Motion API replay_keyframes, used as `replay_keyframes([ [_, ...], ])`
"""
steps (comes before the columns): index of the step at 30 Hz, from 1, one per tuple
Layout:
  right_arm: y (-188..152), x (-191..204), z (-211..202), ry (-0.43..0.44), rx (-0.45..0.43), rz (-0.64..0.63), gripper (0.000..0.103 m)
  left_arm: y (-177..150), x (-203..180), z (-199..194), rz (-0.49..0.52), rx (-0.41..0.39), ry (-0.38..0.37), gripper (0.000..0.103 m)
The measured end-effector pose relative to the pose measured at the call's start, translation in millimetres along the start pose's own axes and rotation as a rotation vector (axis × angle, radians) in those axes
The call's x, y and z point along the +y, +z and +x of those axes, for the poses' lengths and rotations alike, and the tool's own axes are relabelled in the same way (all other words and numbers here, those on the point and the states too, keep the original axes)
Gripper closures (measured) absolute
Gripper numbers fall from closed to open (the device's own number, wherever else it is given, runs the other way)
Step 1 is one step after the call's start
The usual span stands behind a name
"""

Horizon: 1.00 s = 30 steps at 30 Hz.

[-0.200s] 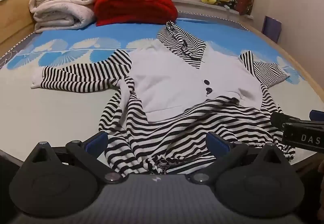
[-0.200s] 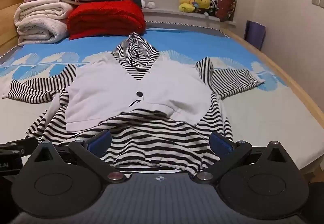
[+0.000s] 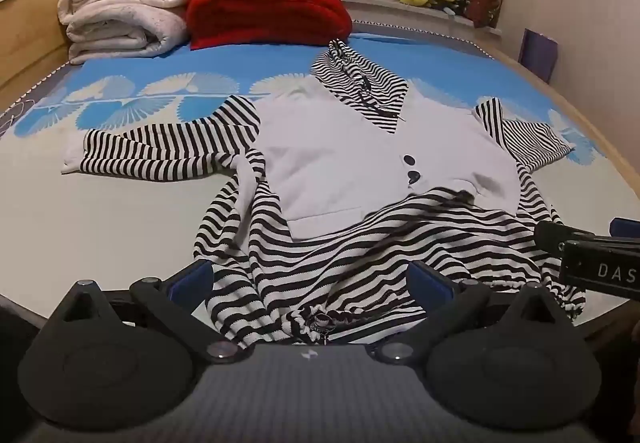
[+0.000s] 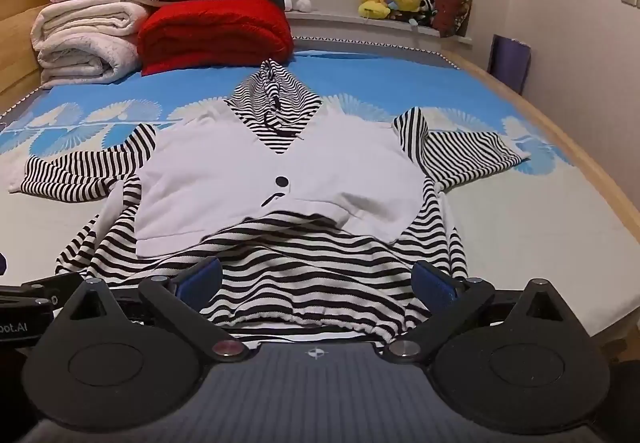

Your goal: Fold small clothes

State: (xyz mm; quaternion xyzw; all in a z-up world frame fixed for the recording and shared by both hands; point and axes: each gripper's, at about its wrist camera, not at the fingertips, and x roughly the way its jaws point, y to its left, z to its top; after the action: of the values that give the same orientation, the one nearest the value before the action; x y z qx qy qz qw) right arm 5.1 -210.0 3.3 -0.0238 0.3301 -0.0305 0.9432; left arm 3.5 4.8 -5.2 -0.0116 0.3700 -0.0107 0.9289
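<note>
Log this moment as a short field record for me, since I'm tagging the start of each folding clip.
garment: striped hooded top with a white vest panel, spread front-up on the bed
sleeves: both out to the sides, unfolded
hem: bunched at the near edge of the bed
left gripper: open, low over the hem, nothing held
right gripper: open, low over the hem, nothing held
behind the garment: red blanket beside stacked white blankets
windowsill: plush toys
fold progress: none visible
</note>
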Motion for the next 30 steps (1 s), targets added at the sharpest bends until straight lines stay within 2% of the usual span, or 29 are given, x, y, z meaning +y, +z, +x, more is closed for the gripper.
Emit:
replay_keyframes([
  [7,-1,11,-3,0.007,0.013,-0.002,0.003,0,-5,3,0.015,0.004,0.001,0.000],
  [10,-1,-3,3,0.024,0.023,0.019,0.003,0,-6,3,0.015,0.006,0.001,0.000],
  [30,-2,-1,6,0.015,0.037,0.018,0.003,-2,-4,5,0.014,0.019,0.006,0.001],
])
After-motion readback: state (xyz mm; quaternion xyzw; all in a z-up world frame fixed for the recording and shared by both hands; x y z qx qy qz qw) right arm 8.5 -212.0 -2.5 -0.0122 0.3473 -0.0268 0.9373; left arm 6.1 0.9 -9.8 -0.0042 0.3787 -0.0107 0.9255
